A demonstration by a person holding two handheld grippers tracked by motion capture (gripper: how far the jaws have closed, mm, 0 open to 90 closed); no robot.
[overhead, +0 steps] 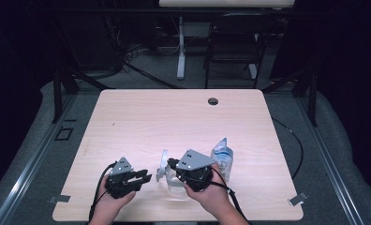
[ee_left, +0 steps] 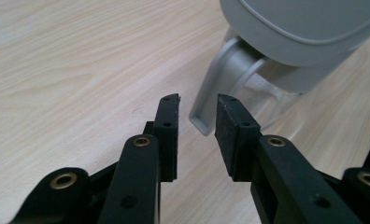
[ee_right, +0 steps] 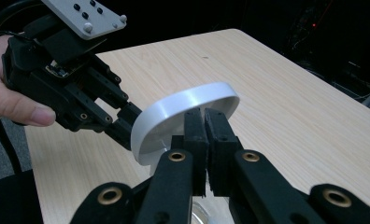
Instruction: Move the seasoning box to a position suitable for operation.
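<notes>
The clear container [overhead: 174,180] with its raised white hinged lid [ee_right: 183,119] sits on the worktop [overhead: 174,117] near the front edge, between both hands. The left hand-held gripper [ee_left: 197,109] has its jaws apart, just short of the lid's grey latch tab [ee_left: 206,107], gripping nothing. The right hand-held gripper [ee_right: 204,122] has its jaws together at the lid. A plastic bag [overhead: 222,157] lies just right.

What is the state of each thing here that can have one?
lid: flipped open, standing upright.
clear container: upright, uncovered.
left tool: open, nothing between its jaws.
right tool: shut, over the clear container.
plastic pouch: beside the clear container; seal unclear.
</notes>
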